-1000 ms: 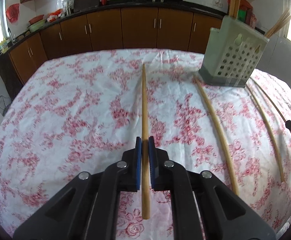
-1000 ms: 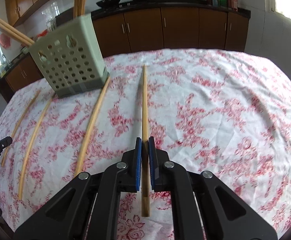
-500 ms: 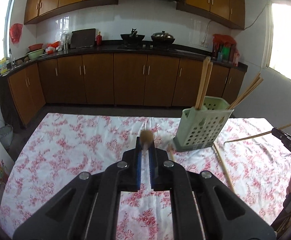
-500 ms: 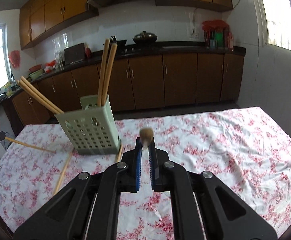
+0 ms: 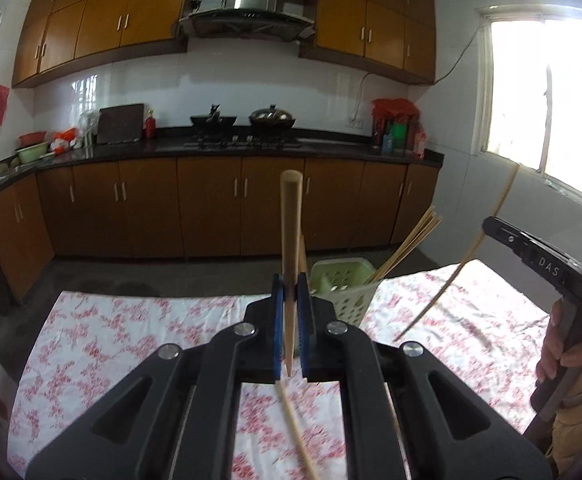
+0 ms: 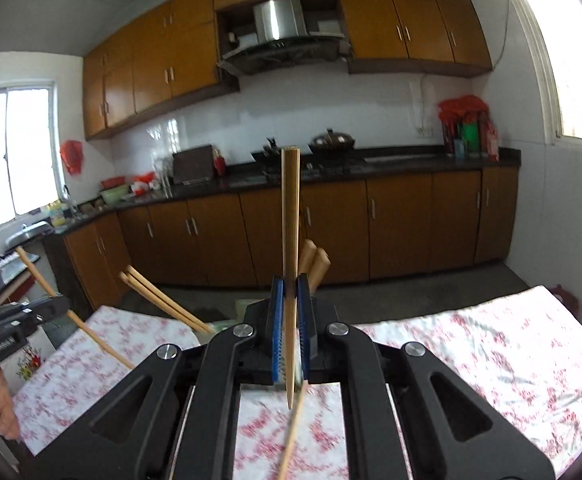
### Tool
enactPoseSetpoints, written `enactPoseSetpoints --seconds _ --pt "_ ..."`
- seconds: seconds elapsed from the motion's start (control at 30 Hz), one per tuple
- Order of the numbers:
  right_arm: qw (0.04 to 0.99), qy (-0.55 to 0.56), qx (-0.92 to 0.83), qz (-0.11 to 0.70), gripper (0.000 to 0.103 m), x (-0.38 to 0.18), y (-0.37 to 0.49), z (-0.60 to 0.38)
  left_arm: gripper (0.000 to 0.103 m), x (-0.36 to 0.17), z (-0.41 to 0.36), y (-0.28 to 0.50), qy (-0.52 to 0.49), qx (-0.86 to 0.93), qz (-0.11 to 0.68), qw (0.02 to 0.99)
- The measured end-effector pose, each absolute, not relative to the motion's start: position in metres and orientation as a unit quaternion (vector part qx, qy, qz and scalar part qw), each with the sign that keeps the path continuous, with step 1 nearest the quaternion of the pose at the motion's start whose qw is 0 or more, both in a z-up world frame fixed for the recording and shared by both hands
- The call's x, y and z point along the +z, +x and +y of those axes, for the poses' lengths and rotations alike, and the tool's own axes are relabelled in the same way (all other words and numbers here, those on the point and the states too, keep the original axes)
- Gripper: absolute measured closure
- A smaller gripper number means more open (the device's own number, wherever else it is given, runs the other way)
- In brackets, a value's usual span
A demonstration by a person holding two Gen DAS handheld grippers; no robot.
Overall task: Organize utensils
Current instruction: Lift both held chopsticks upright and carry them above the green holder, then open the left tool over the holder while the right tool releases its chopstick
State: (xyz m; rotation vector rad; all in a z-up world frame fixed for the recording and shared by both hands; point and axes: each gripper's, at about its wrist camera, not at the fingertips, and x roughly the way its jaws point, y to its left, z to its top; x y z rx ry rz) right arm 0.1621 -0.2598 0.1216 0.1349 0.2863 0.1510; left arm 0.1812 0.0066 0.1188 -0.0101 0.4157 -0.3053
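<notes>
My left gripper (image 5: pixel 290 288) is shut on a wooden chopstick (image 5: pixel 291 232) and holds it upright above the table. My right gripper (image 6: pixel 290 292) is shut on another wooden chopstick (image 6: pixel 290 216), also upright. The pale green perforated utensil holder (image 5: pixel 345 284) stands just beyond the left gripper and holds several chopsticks (image 5: pixel 409 240). In the right wrist view the holder is mostly hidden behind the gripper; its chopsticks (image 6: pixel 163 300) stick out. The right gripper shows in the left wrist view (image 5: pixel 531 256), its chopstick (image 5: pixel 459 268) slanted. One chopstick (image 5: pixel 295 428) lies on the table below.
The table has a white cloth with red flowers (image 5: pixel 111 344). Brown kitchen cabinets (image 5: pixel 211 208) and a dark counter with a stove and pots (image 5: pixel 243 124) stand behind. A chopstick (image 6: pixel 291 436) lies on the cloth under the right gripper. The left gripper shows at the left edge (image 6: pixel 7 332).
Both grippers have lifted their chopsticks off the table and tilted them from lying flat to upright. The views have swung up from the cloth to the kitchen wall.
</notes>
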Motion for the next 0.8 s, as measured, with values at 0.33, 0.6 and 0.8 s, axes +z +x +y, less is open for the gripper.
enactPoseSetpoints --seconds 0.33,0.6,0.8 --pt "0.991 0.085 0.082 0.065 0.095 0.151 0.183 -0.246 0.095 0.166 -0.022 0.21 -0.062 -0.14 0.117 0.981" --pt "0.992 0.088 0.068 0.067 0.095 0.122 0.219 -0.239 0.095 0.132 -0.035 0.259 -0.069 -0.121 0.133 0.981" --pt "0.989 0.073 0.071 0.109 0.095 0.1 0.232 -0.23 0.095 0.107 -0.035 0.275 -0.074 -0.127 0.153 0.977"
